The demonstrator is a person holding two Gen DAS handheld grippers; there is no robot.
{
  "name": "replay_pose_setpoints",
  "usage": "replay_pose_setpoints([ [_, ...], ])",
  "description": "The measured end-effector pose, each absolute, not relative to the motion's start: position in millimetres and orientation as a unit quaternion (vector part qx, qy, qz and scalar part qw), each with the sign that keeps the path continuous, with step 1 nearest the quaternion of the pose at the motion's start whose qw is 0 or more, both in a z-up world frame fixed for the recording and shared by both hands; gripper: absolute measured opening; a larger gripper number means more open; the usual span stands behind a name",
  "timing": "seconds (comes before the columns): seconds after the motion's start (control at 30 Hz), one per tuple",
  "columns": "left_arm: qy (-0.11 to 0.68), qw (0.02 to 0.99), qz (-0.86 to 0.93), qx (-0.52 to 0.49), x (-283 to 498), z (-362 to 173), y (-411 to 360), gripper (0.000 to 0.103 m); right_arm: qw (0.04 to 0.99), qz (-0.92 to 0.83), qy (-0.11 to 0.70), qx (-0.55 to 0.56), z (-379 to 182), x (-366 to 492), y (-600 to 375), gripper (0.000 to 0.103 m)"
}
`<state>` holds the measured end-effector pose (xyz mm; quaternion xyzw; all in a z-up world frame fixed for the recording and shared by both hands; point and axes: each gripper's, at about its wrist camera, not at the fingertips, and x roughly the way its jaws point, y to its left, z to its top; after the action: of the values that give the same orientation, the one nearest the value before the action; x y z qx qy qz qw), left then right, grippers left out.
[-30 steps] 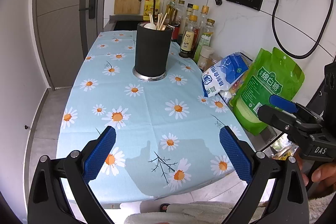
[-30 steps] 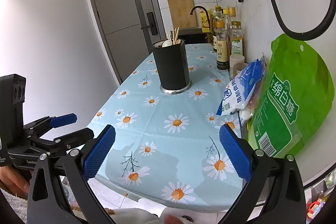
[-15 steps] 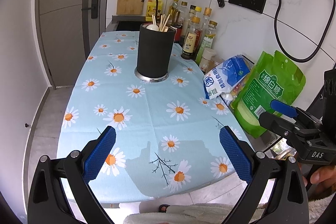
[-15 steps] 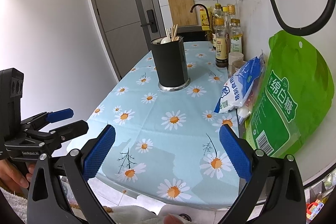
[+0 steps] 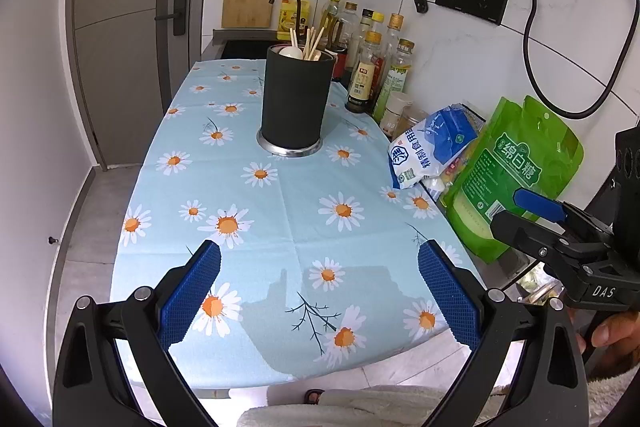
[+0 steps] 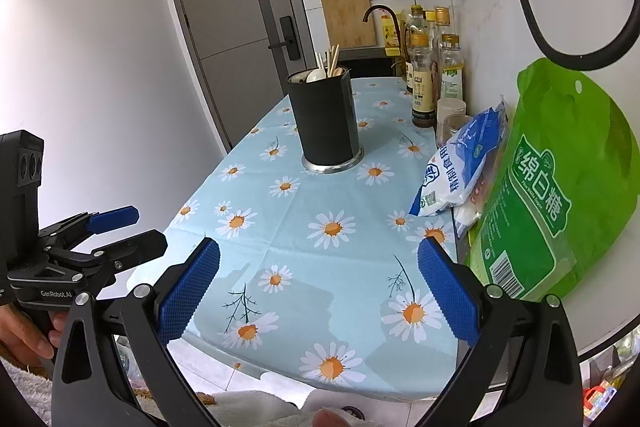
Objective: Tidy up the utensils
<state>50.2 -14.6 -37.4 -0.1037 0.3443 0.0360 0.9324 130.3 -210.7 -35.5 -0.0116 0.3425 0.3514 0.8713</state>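
Both tools hover apart and empty over the near table point(image 5: 280, 235) edge — left tool point(image 5: 319, 291), right tool point(image 6: 318, 289). At twelve o'clock, the black holder point(image 5: 295, 103) already stands the chopsticks point(image 5: 310, 41) and a spoon; no loose utensils show, so sorting looks finished. Readable: "绵白糖" on the green bag point(image 6: 556, 195), "DAS", "GenRobot.AI".

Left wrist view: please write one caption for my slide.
Open left gripper faces a black utensil holder on the daisy tablecloth.
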Motion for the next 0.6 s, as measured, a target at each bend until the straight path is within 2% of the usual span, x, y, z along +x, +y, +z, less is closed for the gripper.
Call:
replay_pose_setpoints([
  [0.6, 0.359, 0.927, 0.027, -0.106, 52.9, -40.3, -11.3, 0.096, 0.87, 0.35, 0.347, -0.016, -37.9, 131.2, -209.7, 0.098],
])
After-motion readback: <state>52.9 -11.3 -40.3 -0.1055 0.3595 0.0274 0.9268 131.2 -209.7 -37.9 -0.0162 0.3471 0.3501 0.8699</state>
